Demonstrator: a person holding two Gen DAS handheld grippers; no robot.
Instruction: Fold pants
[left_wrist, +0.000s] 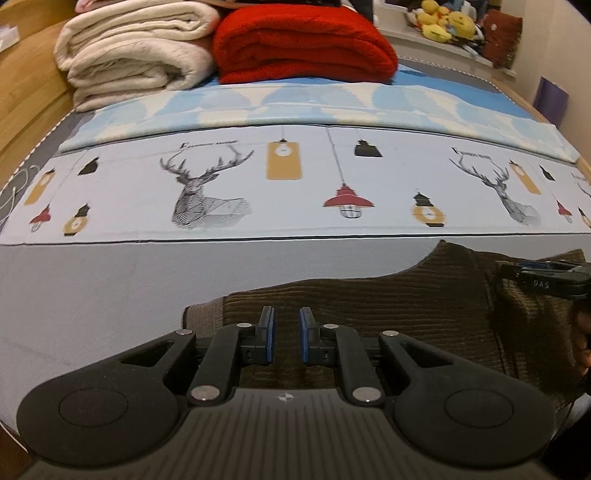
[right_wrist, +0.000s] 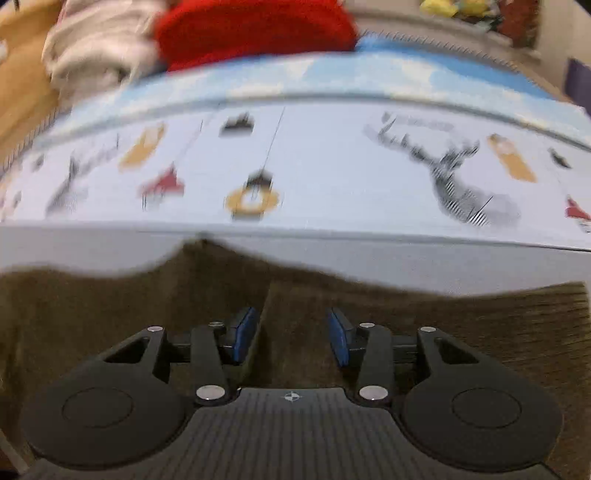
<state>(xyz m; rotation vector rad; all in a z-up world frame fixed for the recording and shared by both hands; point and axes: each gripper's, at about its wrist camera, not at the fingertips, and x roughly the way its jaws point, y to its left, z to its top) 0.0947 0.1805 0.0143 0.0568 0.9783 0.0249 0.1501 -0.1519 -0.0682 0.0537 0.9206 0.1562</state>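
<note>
Only left view sharp, both tongs (left_wrist: 286, 325) (right_wrist: 291, 328) parted over brown pants (left_wrist: 406, 295) (right_wrist: 110, 314)

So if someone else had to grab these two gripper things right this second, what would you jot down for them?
Left gripper: open, fingers apart over the left end of the brown corduroy pants, gripping nothing.
Right gripper: open, above the pants further right, with a fabric ridge running between its fingers; its view is blurred.
The pants lie spread along the near edge of the bed, on the grey sheet in front of the deer-print band. A red blanket and a cream blanket are stacked at the far end.
Done: pants laid out; whether any fold is made, I cannot tell.
Left: grasp the cloth and fold.
</note>
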